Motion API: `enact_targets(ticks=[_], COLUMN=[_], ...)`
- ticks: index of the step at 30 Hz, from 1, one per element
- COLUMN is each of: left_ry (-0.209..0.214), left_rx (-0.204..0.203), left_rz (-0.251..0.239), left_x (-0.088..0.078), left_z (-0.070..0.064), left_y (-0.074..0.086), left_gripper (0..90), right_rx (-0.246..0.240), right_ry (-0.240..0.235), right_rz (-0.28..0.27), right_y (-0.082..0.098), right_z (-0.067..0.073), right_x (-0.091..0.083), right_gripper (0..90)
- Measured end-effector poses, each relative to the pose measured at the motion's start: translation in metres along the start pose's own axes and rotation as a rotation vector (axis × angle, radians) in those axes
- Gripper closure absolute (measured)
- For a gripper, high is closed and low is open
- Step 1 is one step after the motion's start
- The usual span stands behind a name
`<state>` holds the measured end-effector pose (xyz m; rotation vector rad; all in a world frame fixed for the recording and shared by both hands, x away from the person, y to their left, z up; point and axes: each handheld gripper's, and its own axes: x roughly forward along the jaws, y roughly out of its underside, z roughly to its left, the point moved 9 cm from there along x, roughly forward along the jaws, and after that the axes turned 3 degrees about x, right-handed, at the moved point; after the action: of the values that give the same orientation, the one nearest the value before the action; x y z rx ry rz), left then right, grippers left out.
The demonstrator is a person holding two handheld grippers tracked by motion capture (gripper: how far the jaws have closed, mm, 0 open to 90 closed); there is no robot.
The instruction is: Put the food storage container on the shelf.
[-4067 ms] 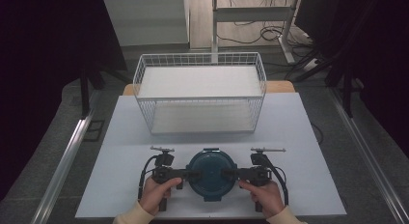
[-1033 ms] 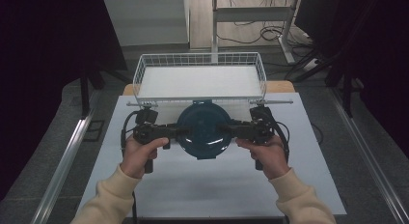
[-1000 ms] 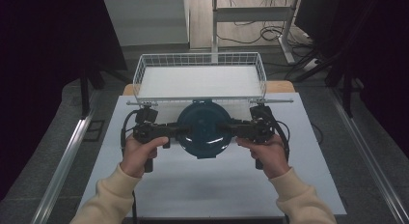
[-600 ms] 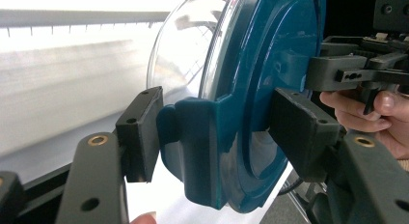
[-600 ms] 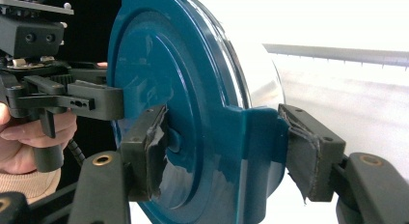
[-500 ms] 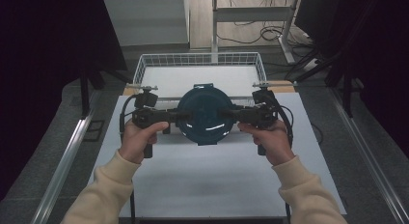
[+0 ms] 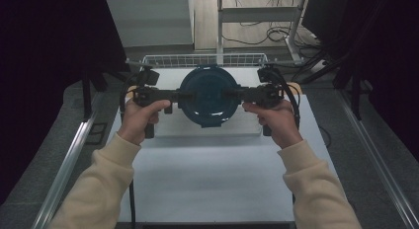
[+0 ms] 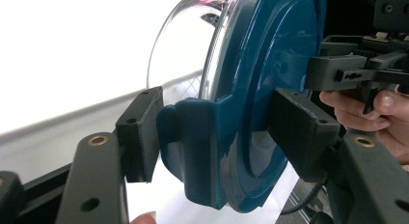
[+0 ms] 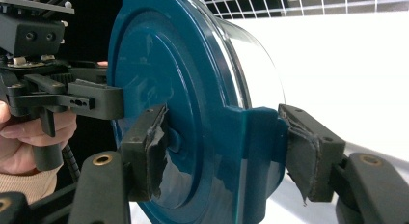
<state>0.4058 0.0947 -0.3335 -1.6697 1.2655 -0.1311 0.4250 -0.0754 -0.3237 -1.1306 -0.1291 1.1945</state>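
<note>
Item: round teal container [image 7: 207, 95] with clear body, held in the air between two claws, above the white surface [image 7: 207, 174] and in front of the wire basket [image 7: 205, 60]. Left claw [image 7: 174, 96]: pinching the container's left lid tab. Right claw [image 7: 236, 95]: pinching the opposite tab. The left claw's own view adds the transparent bowl [image 8: 193, 35] behind the teal lid [image 8: 270, 74]; the right claw's view adds worn, peeling pad tape [image 9: 156, 137] and the basket mesh [image 9: 289, 4] beyond.
</note>
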Motion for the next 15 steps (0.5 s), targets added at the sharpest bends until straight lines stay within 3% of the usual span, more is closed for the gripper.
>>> enact_targets(ticks=[7, 15], left_ry=[0.0, 0.016], left_rx=[-0.004, -0.056], left_rz=[-0.006, -0.01], left_x=[0.002, 0.014], left_z=[0.013, 0.037], left_y=[-0.022, -0.04], left_gripper=[37.7, 37.7], right_rx=[0.004, 0.02], right_ry=[-0.002, 0.009], right_rz=[-0.003, 0.027], right_y=[-0.021, -0.045], right_z=[-0.005, -0.021], right_x=[0.01, 0.028], right_gripper=[37.0, 37.0])
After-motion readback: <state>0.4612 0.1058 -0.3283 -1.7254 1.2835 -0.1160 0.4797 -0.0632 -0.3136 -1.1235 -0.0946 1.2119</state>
